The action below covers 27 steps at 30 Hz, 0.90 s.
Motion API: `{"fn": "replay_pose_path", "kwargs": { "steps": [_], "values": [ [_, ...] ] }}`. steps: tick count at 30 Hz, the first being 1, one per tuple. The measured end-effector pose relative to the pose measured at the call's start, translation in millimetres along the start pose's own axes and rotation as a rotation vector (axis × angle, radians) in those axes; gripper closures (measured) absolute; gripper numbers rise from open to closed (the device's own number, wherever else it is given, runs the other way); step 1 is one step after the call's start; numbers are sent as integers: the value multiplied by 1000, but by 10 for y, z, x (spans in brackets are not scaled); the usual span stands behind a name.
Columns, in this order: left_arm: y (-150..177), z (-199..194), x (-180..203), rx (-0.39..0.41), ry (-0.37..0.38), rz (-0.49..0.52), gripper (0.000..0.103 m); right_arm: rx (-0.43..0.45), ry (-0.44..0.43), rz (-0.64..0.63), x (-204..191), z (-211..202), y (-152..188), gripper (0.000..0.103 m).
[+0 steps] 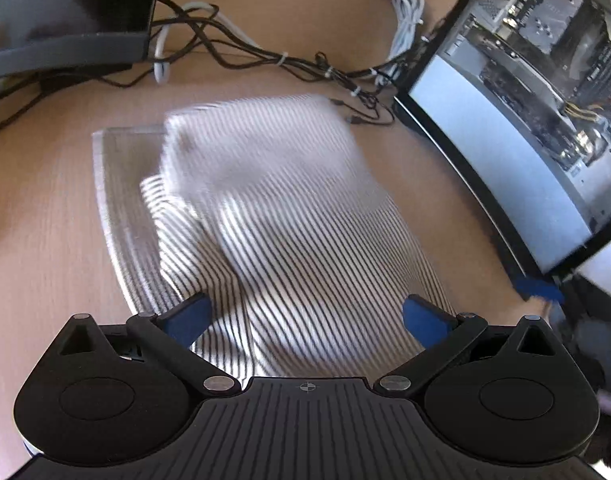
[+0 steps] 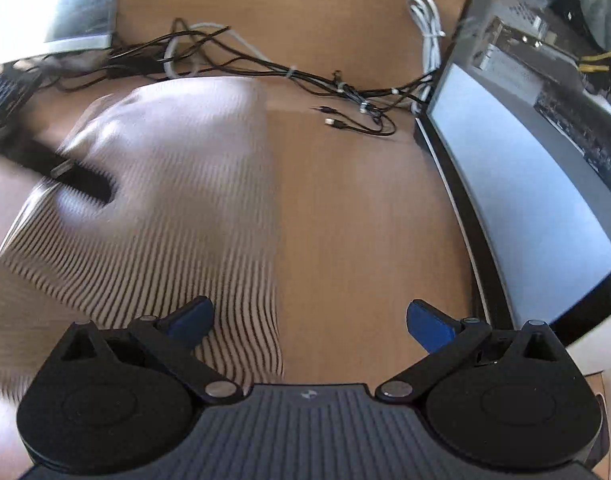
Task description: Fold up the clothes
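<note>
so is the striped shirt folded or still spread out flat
Partly folded: in the left wrist view the striped shirt has one blurred layer doubled over another. How finished the fold is, cannot tell.

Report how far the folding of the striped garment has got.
Done: the striped garment already lies on the wooden desk with one layer turned over another, over a clear board. In hand: nothing; the left tongs and right tongs are both open and hold no cloth. Left: the bundle looks loose and uneven, so further folds and squaring probably remain. Motion blur hides finer detail.
</note>
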<state>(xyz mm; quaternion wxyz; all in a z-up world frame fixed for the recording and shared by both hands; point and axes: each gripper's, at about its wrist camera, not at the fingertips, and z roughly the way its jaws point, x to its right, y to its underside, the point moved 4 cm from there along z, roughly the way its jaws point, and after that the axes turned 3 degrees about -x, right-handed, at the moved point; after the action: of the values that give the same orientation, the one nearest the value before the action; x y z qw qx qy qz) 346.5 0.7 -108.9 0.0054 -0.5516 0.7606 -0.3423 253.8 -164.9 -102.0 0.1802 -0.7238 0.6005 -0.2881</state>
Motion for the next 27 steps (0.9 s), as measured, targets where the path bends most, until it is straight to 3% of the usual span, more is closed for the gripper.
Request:
{"fn": "replay_pose_path", "kwargs": {
  "steps": [4, 10, 12, 15, 21, 25, 27],
  "values": [
    [-7, -110, -30, 19, -68, -4, 0, 0, -47, -59, -136, -127, 43, 0],
    [348, -401, 82, 33, -262, 235, 0, 66, -140, 24, 23, -335, -148, 0],
    [447, -411, 53, 18, -291, 250, 0, 66, -173, 10, -27, -336, -155, 0],
    [519, -419, -36, 10, -295, 202, 0, 5, -146, -104, -234, -185, -15, 0],
    [579, -472, -117, 15, -294, 176, 0, 71, -108, -128, -279, -293, -80, 0],
    [587, -509, -132, 20, -283, 170, 0, 174, -153, -145, -402, -546, -158, 1],
    [583, -508, -134, 21, -278, 170, 0, 148, -179, -160, -523, -516, -105, 10]
  ]
}}
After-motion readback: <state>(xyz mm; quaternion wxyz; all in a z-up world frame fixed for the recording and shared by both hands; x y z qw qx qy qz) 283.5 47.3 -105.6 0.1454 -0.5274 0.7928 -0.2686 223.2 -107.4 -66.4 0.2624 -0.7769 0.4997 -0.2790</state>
